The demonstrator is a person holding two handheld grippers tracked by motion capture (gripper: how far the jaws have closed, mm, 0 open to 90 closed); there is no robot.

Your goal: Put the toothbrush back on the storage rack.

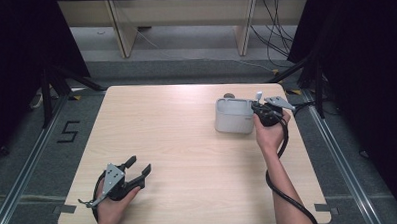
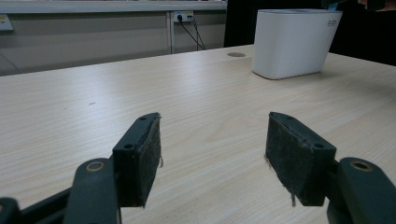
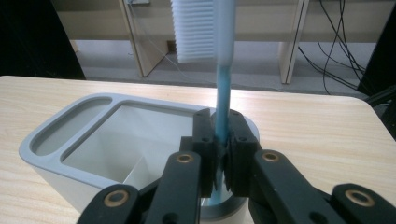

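A white-grey toothbrush holder stands on the right half of the table. My right gripper hovers at its right end, shut on the blue handle of a toothbrush held upright, white bristles at the top. In the right gripper view the jaws clamp the toothbrush mid-handle, and its lower end dips into the small end slot of the holder. My left gripper rests low at the front left, open with nothing between its pads; the holder stands far ahead of it.
A small round dark disc lies on the table just behind the holder. Wooden desk legs and loose cables stand beyond the far edge. Black stands and curtains flank both sides.
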